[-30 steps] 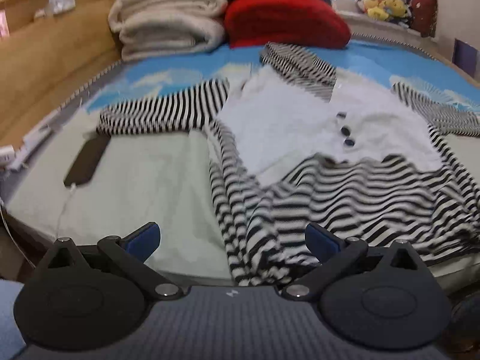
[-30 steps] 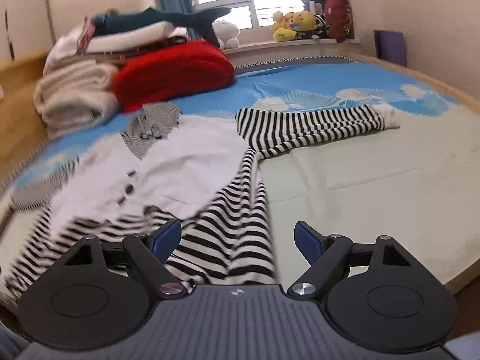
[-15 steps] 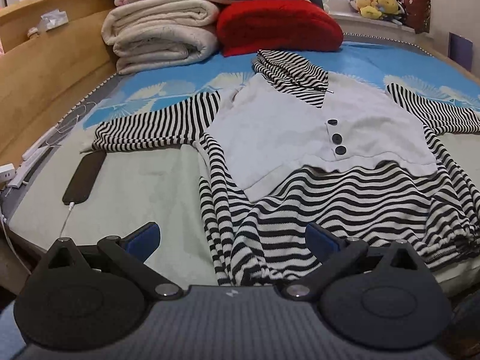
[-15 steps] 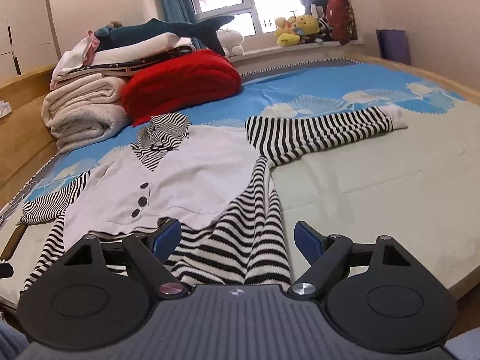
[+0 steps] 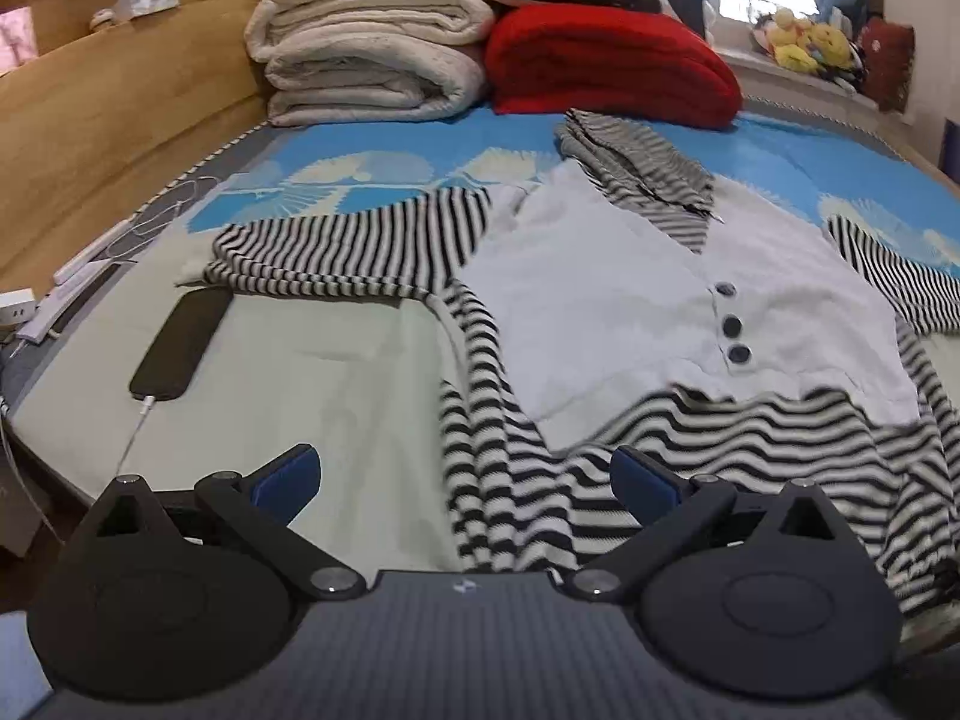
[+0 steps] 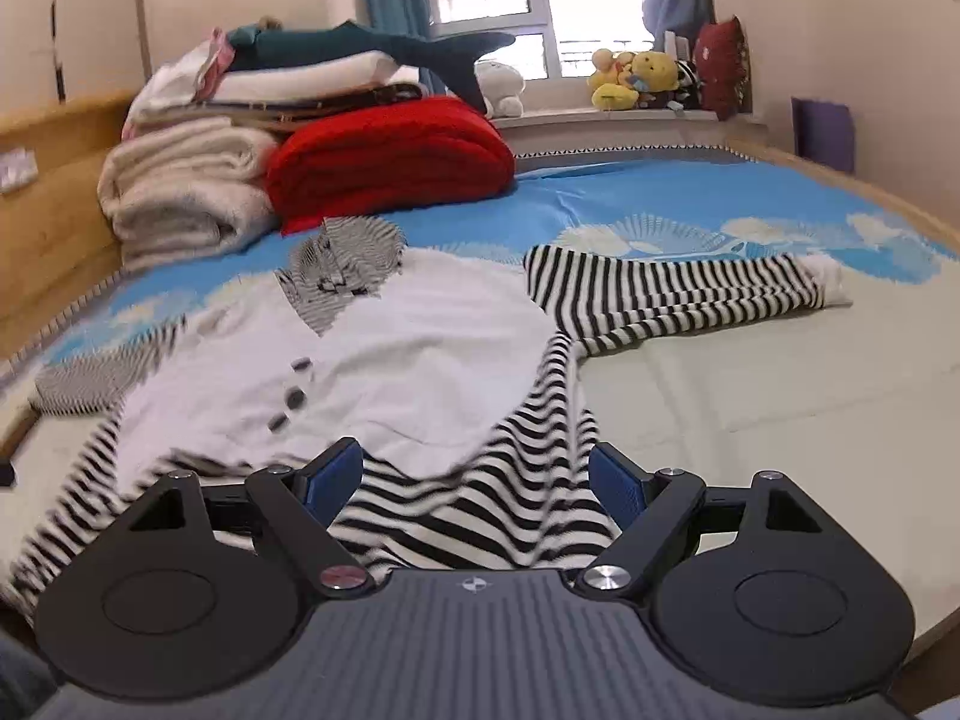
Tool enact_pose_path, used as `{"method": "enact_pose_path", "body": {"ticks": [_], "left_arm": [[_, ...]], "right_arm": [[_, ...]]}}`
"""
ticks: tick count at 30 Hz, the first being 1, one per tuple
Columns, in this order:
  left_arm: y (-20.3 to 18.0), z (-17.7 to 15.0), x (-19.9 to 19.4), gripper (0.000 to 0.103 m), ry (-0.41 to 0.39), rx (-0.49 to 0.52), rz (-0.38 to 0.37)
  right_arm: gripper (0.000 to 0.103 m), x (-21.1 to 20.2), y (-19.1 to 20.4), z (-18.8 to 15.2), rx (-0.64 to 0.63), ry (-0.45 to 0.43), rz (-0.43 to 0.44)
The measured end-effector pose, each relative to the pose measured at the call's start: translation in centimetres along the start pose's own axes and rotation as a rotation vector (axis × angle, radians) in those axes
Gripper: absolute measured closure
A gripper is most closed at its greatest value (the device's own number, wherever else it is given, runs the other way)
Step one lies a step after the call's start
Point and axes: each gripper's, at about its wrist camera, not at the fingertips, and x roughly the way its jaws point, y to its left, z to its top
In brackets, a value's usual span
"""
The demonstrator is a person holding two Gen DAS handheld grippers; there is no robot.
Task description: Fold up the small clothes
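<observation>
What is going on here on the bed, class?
A person holds two grippers over a striped sweater spread flat on the bed, sleeves out to each side. The left gripper and the right gripper both hang open above the hem, touching nothing. No fold has been made yet. A phone on a cable lies beside the left sleeve, and folded blankets are stacked at the headboard.

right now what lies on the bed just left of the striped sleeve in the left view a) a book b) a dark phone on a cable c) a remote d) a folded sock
b: a dark phone with a white cable plugged in lies by the striped sleeve.
</observation>
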Motion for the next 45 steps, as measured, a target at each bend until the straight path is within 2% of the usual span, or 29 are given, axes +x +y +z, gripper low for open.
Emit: {"method": "enact_pose_path", "body": {"ticks": [3, 6, 10, 13, 17, 21, 24, 28, 31, 34, 36, 40, 42, 45], "left_arm": [[1.3, 1.0, 0.1, 0.000, -0.002, -0.060, 0.003], [2.7, 2.6, 0.8, 0.000, -0.009, -0.114, -0.007], [4.3, 5.5, 3.2, 0.000, -0.025, -0.182, -0.003], [5.9, 8.3, 7.3, 0.000, -0.009, -0.263, 0.026], [7.4, 12.2, 15.1, 0.000, 0.062, -0.344, 0.080], [8.7, 13.5, 21.6, 0.000, 0.113, -0.435, 0.105], [9.3, 13.7, 25.2, 0.000, 0.169, -0.508, 0.110], [10.0, 13.9, 28.5, 0.000, 0.204, -0.577, 0.134], [10.3, 14.1, 30.3, 0.000, 0.214, -0.584, 0.156], [10.3, 14.5, 31.1, 0.000, 0.188, -0.558, 0.181], [10.4, 14.8, 31.5, 0.000, 0.177, -0.549, 0.176], [11.5, 15.5, 32.0, 0.000, 0.169, -0.598, 0.130], [13.0, 15.8, 32.0, 0.000, 0.182, -0.653, 0.074], [15.7, 15.8, 31.7, 0.000, 0.161, -0.788, 0.011]], "right_arm": [[0.019, 0.3, 0.4, 0.1, 0.032, 0.006, 0.019], [0.019, 0.8, 1.0, -0.1, 0.004, 0.019, 0.009], [0.019, 1.5, 1.3, -0.2, -0.004, 0.022, -0.016], [0.019, 2.2, 1.3, 0.2, 0.024, 0.035, -0.027], [0.019, 2.7, 0.9, 1.5, -0.013, 0.023, -0.069], [0.019, 4.0, -1.2, 3.7, -0.026, 0.032, -0.098], [0.019, 6.4, -3.4, 5.2, 0.038, 0.037, -0.144], [0.019, 10.2, -5.6, 6.6, 0.163, 0.056, -0.142], [0.019, 12.6, -6.2, 7.4, 0.221, 0.051, -0.117], [0.019, 14.4, -6.7, 8.3, 0.281, 0.089, -0.086], [0.019, 15.0, -6.9, 9.0, 0.313, 0.087, -0.064], [0.019, 17.1, -6.9, 10.4, 0.355, 0.082, -0.091], [0.019, 18.2, -6.8, 10.9, 0.382, 0.095, -0.075], [0.019, 19.3, -6.5, 11.1, 0.386, 0.103, -0.081]]}}
